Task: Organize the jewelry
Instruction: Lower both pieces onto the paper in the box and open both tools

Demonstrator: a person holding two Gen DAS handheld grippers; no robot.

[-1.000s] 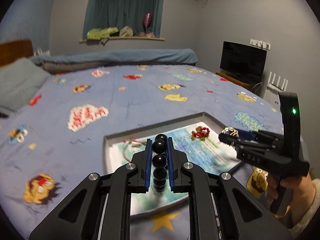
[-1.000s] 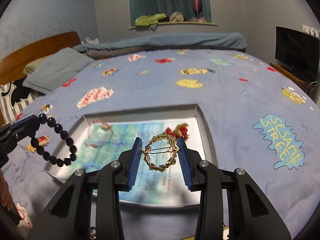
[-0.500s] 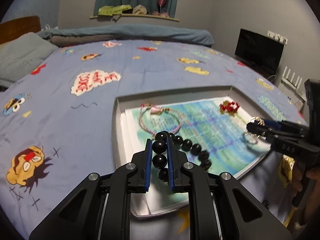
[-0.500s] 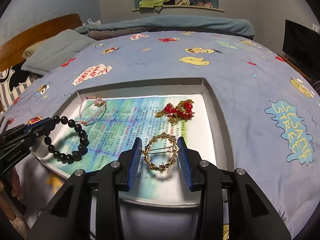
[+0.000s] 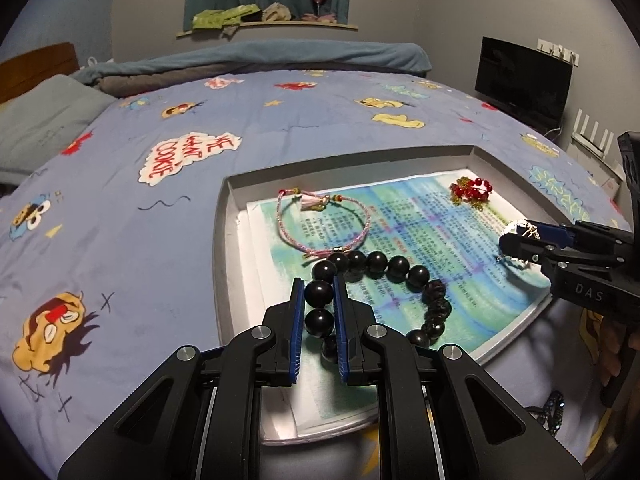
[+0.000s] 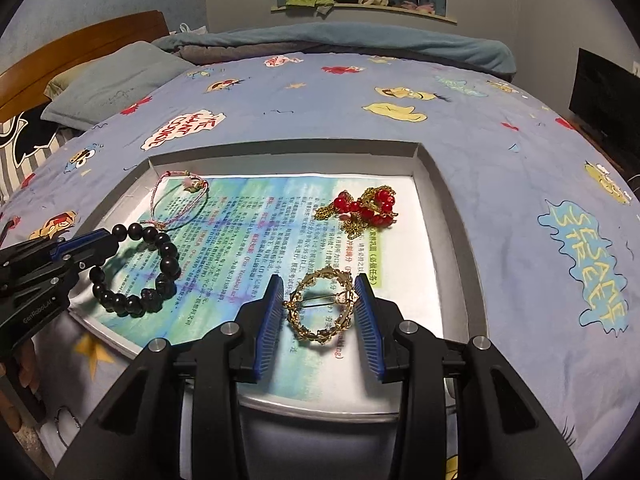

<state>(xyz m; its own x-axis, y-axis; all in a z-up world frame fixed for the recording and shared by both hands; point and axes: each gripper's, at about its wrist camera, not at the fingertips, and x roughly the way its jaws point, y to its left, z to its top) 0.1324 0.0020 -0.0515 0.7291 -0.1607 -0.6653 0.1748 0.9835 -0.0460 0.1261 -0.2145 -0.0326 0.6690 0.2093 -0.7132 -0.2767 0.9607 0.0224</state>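
Blue bedding (image 5: 120, 216) printed with cartoon patches reading "ME WANT COOKIE" and "SESAME STREET" carried a shallow grey tray (image 6: 452, 208) lined with a printed sheet (image 6: 256, 248) of small, unreadable text. The left gripper (image 5: 317, 294), lettered "GenRobot.AI" on its body, was clenched on a black bead bracelet (image 5: 400, 268) whose free loop lay on the sheet. The right gripper (image 6: 319, 300), marked "DAS", grasped a gold wreath brooch (image 6: 320, 306) just above the sheet. A pink cord bracelet (image 5: 320, 220) and a red bead cluster (image 6: 366, 206) lay in the tray. Only the right wrist view showed the wooden headboard (image 6: 80, 44); only the left showed a white router (image 5: 592, 136) beside the dark screen (image 5: 524, 80).
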